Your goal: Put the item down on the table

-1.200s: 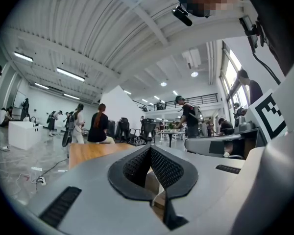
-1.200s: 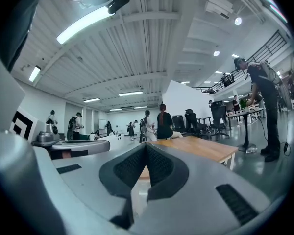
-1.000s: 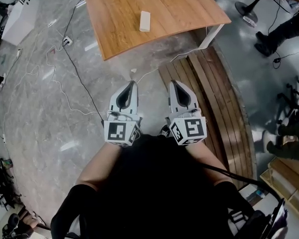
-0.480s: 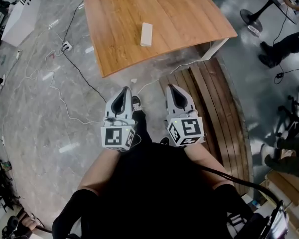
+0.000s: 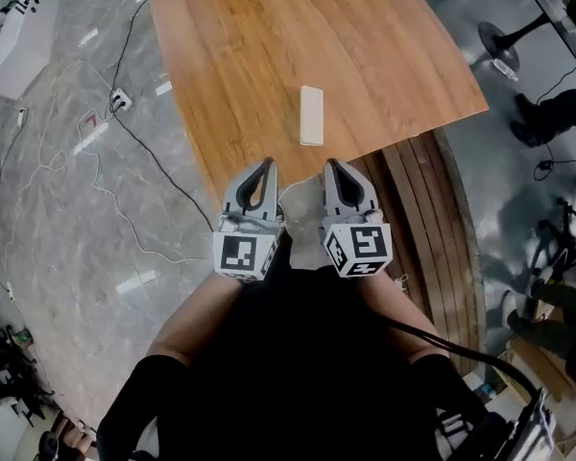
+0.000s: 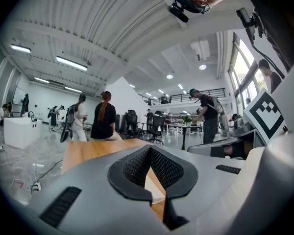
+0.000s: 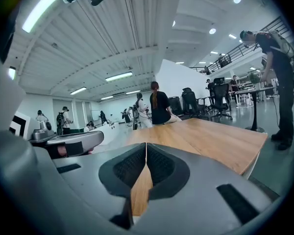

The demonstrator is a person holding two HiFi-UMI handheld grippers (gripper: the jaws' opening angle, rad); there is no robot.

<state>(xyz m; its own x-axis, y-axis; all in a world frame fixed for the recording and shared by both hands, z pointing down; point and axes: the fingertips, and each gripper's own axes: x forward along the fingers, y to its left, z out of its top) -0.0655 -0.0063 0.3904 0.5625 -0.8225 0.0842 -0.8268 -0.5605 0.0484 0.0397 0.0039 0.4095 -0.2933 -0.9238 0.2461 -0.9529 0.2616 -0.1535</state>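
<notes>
A small cream rectangular block [image 5: 311, 115] lies flat on the wooden table [image 5: 269, 46], near its front edge. My left gripper [image 5: 266, 163] and right gripper [image 5: 332, 163] are side by side at the table's near edge, just short of the block. Both are shut, with nothing between their fingertips. In the left gripper view the left gripper [image 6: 150, 148] has its tips together, and a piece of the cream block [image 6: 154, 186] shows through the gap behind them. In the right gripper view the right gripper [image 7: 146, 145] is shut too, with only the table [image 7: 206, 136] ahead.
Cables [image 5: 106, 190] and a power strip [image 5: 120, 97] lie on the grey floor to the left. A curved slatted wooden platform [image 5: 442, 219] runs along the right. A white box [image 5: 14, 27] stands at the far left. A seated person [image 6: 104, 122] is beyond the table.
The person has stepped forward, so the table and block are now nearer in the head view. Both grippers have come up to the table's near edge and stay shut.
</notes>
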